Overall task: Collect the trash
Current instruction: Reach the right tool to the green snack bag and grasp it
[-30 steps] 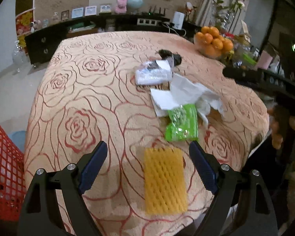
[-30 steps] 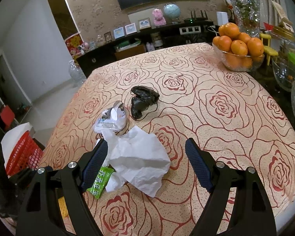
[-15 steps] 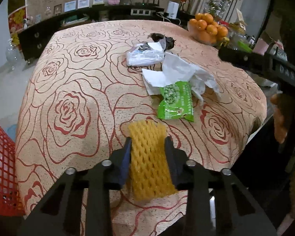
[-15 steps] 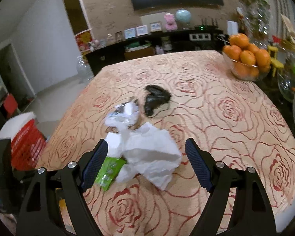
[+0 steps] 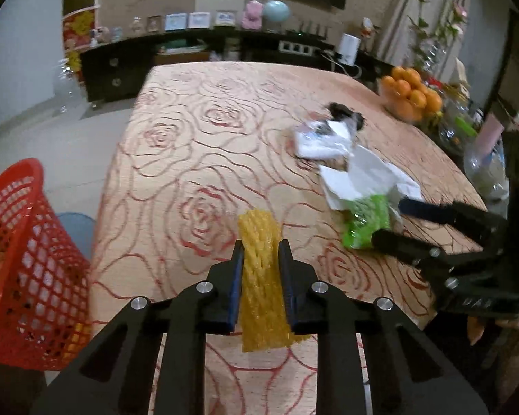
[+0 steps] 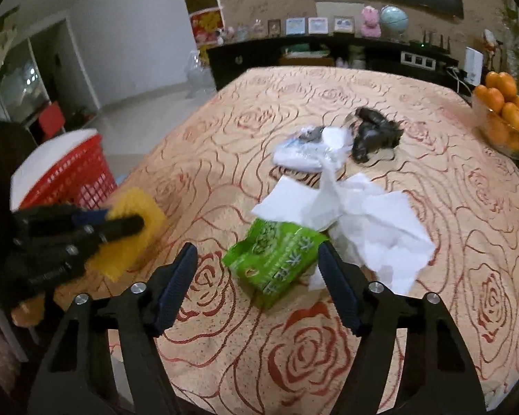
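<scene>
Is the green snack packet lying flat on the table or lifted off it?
Lying flat: the green snack packet rests on the tablecloth, between the right gripper's open jaws.

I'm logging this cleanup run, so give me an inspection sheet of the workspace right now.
Surface: table under a rose-patterned cloth.
Job's things: yellow foam net; green snack wrapper; crumpled white tissue; clear plastic packet; black crumpled bag; red basket beside the table.
Clutter: bowl of oranges.
Grippers: left gripper, jaws just closing, shut on the foam net; right gripper open, jaws just narrowing, astride the wrapper, pads not pressing.
Cables: white cable at the far table edge.
Surroundings: dark sideboard, wall screen, tiled floor.
</scene>
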A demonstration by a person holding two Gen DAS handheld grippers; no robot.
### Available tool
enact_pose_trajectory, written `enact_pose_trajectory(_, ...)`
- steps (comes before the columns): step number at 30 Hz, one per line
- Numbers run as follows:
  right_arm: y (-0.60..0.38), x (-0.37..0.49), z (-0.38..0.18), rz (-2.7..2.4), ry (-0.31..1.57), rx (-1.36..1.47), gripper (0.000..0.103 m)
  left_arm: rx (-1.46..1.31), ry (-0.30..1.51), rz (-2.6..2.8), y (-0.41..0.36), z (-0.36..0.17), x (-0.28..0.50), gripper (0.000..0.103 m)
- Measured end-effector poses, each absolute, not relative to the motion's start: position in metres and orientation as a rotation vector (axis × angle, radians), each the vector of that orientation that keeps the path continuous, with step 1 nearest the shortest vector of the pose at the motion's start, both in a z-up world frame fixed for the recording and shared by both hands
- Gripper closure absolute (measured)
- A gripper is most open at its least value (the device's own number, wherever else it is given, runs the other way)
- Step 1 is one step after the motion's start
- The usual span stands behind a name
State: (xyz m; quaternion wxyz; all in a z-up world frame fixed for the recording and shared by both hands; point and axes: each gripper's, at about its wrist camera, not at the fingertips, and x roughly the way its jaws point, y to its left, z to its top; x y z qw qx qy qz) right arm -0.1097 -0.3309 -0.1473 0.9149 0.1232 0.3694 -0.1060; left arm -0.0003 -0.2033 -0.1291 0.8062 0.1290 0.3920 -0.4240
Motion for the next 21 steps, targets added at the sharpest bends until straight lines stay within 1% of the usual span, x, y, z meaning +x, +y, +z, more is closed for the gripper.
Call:
enact_pose_trajectory(4, -0.328, -0.101, -0.158, -0.219, 0.804, 0.261, 0.04, 0.269, 0.826, -0.893, -0.199, -0.126, 0.003, 0.084)
enact_pose_trajectory(6, -0.327, -0.097, -0.163, -0.216, 0.825, 0.266, 0.045, 0.274, 0.813, -0.892, -0.198, -0.124, 0.001, 0.084)
enact_pose_trajectory(9, -0.321, -0.09, -0.169, -0.218, 0.84, 0.242, 0.048, 0.278, 0.798, -0.893, -0.197, -0.121, -0.001, 0.084)
enact_pose_trajectory(13, -0.32, -0.085, -0.169, -0.216, 0.834, 0.24, 0.049, 0.27, 0.795, -0.887, -0.196, -0.12, 0.0, 0.084)
enact_pose_trajectory(16, -0.326, -0.084, -0.167, -0.201, 0.817, 0.307, 0.046, 0.263, 0.793, -0.882, -0.195, -0.118, 0.001, 0.084)
enact_pose_trajectory(18, -0.327, -0.082, -0.167, -0.204, 0.81, 0.311, 0.04, 0.259, 0.792, -0.879, -0.195, -0.117, 0.001, 0.084)
enact_pose_trajectory(21, -0.321, -0.075, -0.168, -0.206, 0.812, 0.286, 0.034, 0.255, 0.791, -0.872, -0.194, -0.117, 0.002, 0.084)
